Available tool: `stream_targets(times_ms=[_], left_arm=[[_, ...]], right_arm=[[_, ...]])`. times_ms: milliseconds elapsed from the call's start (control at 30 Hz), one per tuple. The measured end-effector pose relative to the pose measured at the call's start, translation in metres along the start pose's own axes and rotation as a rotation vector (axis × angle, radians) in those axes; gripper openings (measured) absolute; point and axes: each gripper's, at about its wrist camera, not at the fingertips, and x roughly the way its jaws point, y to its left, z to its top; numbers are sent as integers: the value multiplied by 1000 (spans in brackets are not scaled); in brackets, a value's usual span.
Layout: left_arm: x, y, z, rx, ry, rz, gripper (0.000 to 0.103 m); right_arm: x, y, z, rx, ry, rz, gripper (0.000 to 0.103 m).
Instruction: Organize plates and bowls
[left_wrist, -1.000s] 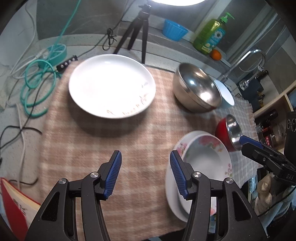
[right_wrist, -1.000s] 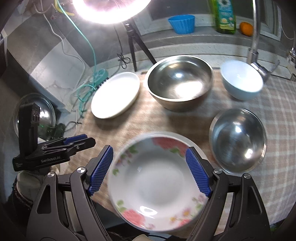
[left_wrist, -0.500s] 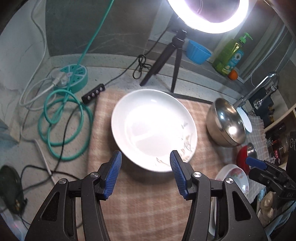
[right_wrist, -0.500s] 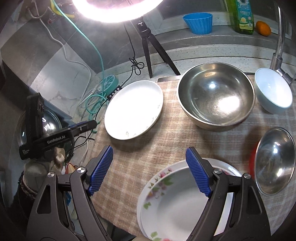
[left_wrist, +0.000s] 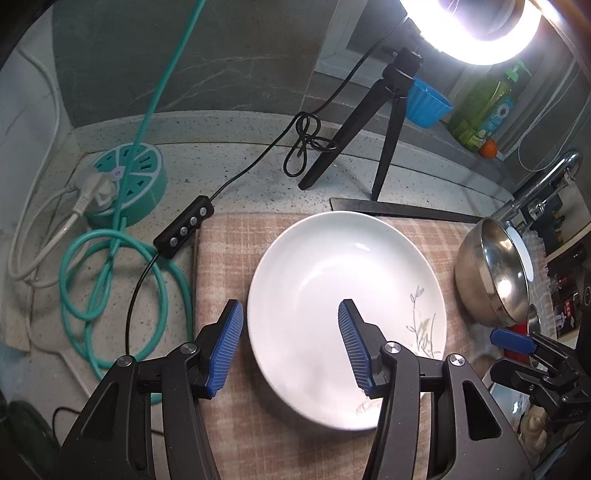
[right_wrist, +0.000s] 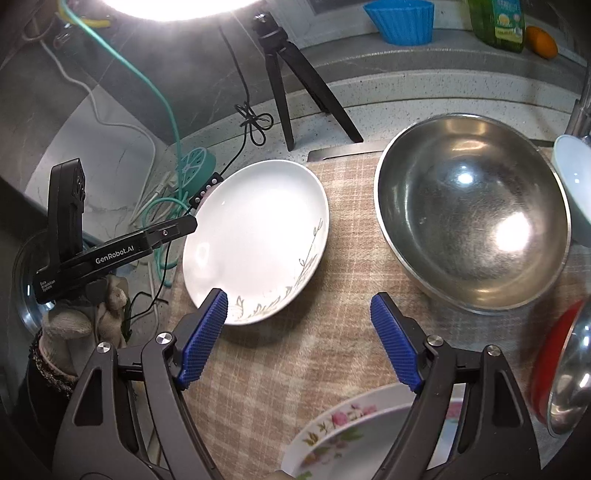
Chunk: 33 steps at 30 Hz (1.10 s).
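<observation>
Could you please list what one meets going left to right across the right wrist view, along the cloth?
White plate → large steel bowl → pale blue bowl.

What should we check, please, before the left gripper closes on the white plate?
1. Left gripper open: ok.
2. White plate rim between its fingers: cannot tell; one finger is outside the rim, the other over the plate.
3. Plate empty: ok.
4. Large steel bowl apart from the plate: ok.
5. Right gripper open, holding nothing: ok.
6. Floral plate has room on top: ok.
</observation>
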Motion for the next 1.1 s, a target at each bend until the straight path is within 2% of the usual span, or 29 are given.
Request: stream_targets(times_ms=[267, 333, 500, 667, 800, 867, 1100], left_arm=[[20, 14, 14, -18, 25, -19, 51], [23, 16, 16, -14, 32, -20, 50], [31, 20, 17, -30, 59, -54, 30], [35, 22, 17, -30, 66, -54, 26], [35, 25, 17, -26, 67, -48, 18], [35, 27, 17, -26, 68, -48, 16], [37, 26, 16, -21, 67, -36, 15]], right_arm=[[30, -4, 12, 35, 54, -36, 57], [34, -5, 13, 41, 62, -40, 53], [43, -6, 16, 47, 80, -46, 47], [48, -3, 19, 40, 95, -46, 43], [55, -4, 20, 38, 115, -44, 27], [60, -5, 20, 38, 128, -41, 14], [66, 0, 23, 26, 137, -56, 13]])
